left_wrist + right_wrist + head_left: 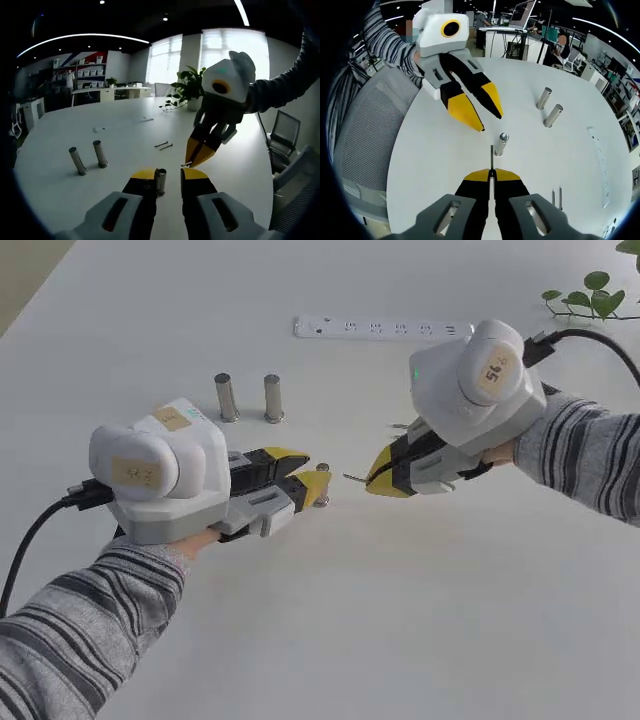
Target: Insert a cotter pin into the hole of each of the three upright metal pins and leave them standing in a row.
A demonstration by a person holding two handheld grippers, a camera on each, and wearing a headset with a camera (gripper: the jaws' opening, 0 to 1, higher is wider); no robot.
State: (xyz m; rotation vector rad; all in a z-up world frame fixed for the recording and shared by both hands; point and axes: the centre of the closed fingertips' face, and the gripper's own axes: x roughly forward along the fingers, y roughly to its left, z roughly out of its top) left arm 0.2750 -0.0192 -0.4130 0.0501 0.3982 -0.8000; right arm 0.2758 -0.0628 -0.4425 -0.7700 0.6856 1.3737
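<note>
Hovering over the middle of the tabletop, the left gripper is held with jaws parted, the right gripper clamped shut. Between them an upright metal pin is seen, just off the left tips, with the gripped cotter pin aimed at it. Insertion is judged in hand; hole alignment is needed next.
</note>
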